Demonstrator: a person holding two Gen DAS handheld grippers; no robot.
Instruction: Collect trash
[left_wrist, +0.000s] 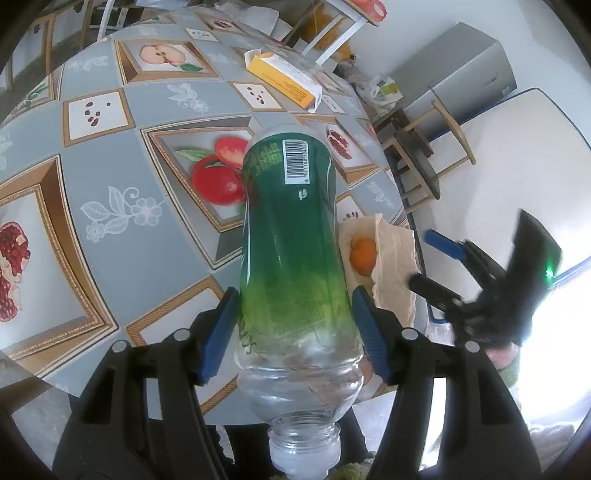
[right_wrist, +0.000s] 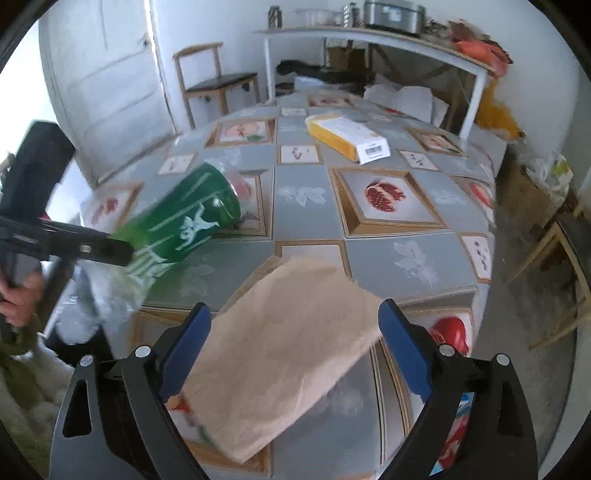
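My left gripper (left_wrist: 294, 299) is shut on an empty plastic bottle (left_wrist: 291, 229) with a green label, its blue pads pressing on both sides and the neck pointing back at the camera. In the right wrist view the bottle (right_wrist: 184, 225) hangs tilted over the table's left edge, and one of the left gripper's fingers (right_wrist: 92, 248) crosses it. My right gripper (right_wrist: 294, 314) stands open over a crumpled brown paper (right_wrist: 280, 350) lying on the table, with its pads off the paper. The left wrist view shows the right gripper (left_wrist: 437, 266) beside that paper (left_wrist: 395, 258), which has an orange scrap (left_wrist: 364, 254) on it.
A yellow carton (right_wrist: 343, 136) lies open further back on the fruit-patterned tablecloth (right_wrist: 306, 192). Behind the table stand a wooden chair (right_wrist: 218, 85) and a white shelf table (right_wrist: 369, 37) with clutter. Another wooden chair (left_wrist: 417, 155) sits by the table's right edge.
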